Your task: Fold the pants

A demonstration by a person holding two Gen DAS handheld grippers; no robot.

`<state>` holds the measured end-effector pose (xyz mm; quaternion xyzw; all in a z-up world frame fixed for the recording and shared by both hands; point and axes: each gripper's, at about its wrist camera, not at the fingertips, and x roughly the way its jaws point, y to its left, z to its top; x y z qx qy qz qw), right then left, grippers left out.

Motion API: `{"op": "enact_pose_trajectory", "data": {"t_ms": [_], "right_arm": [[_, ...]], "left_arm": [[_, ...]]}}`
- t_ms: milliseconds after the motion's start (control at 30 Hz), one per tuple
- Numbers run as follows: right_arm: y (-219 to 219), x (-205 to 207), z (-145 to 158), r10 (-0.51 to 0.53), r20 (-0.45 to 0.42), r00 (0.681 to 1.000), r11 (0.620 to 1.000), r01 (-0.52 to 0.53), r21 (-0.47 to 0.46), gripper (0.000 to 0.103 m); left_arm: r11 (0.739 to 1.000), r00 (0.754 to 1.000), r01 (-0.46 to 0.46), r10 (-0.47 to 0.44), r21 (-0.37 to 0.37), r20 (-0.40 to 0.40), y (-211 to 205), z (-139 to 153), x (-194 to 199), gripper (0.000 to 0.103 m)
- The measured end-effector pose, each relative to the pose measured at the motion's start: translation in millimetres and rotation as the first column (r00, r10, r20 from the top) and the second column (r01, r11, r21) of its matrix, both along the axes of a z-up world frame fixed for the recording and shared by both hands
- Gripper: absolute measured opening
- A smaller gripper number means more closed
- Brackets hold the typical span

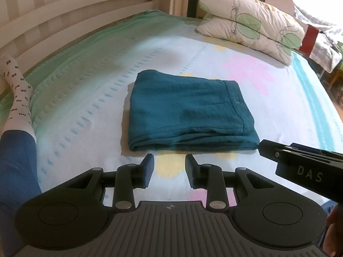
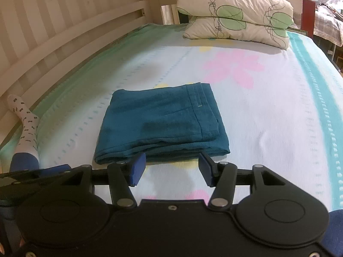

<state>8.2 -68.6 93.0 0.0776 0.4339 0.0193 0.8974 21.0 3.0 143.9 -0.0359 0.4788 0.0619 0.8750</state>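
Note:
The teal pants (image 1: 188, 111) lie folded into a flat rectangle on the flowered bed sheet (image 1: 90, 98), layered edges toward me. My left gripper (image 1: 169, 160) hovers just short of their near edge, jaws apart with only sheet between them. In the right wrist view the same pants (image 2: 163, 124) sit ahead, and my right gripper (image 2: 172, 160) stands open wider, its blue pads (image 2: 137, 168) at the near edge of the pile without pinching it. The right gripper's body shows as a black block (image 1: 300, 167) at the right of the left wrist view.
Two stacked leaf-print pillows (image 2: 235, 21) rest at the head of the bed. A slatted wooden rail (image 1: 64, 21) runs along the left side. A person's leg in a patterned white sock (image 1: 19, 94) and blue trousers lies at the left. The sheet's right border (image 2: 317, 98) falls away.

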Motion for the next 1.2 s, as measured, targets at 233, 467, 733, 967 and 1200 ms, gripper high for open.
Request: {"op": "enact_pose_trajectory", "data": {"t_ms": [233, 467, 733, 967, 1200], "right_arm": [[3, 0, 0, -0.009, -0.011, 1.0, 1.0, 0.009, -0.008, 0.059], [4, 0, -1, -0.002, -0.019, 1.0, 0.999, 0.002, -0.043, 0.059], [4, 0, -1, 0.0, -0.028, 1.0, 0.998, -0.001, -0.058, 0.059], [4, 0, -2, 0.0, -0.033, 0.999, 0.998, -0.003, -0.065, 0.059], [4, -1, -5, -0.004, -0.045, 0.999, 0.998, 0.001, -0.065, 0.059]], "left_arm": [[1.0, 1.0, -0.003, 0.003, 0.014, -0.001, -3, -1, -2, 0.031], [1.0, 1.0, -0.005, 0.005, 0.019, -0.011, -3, -3, -1, 0.031], [1.0, 1.0, -0.006, 0.007, 0.02, -0.017, -2, -5, 0, 0.031], [1.0, 1.0, -0.004, 0.005, 0.021, -0.022, -2, -7, 0, 0.031], [1.0, 0.999, -0.009, 0.01, 0.022, -0.036, 0, -11, 0, 0.031]]}}
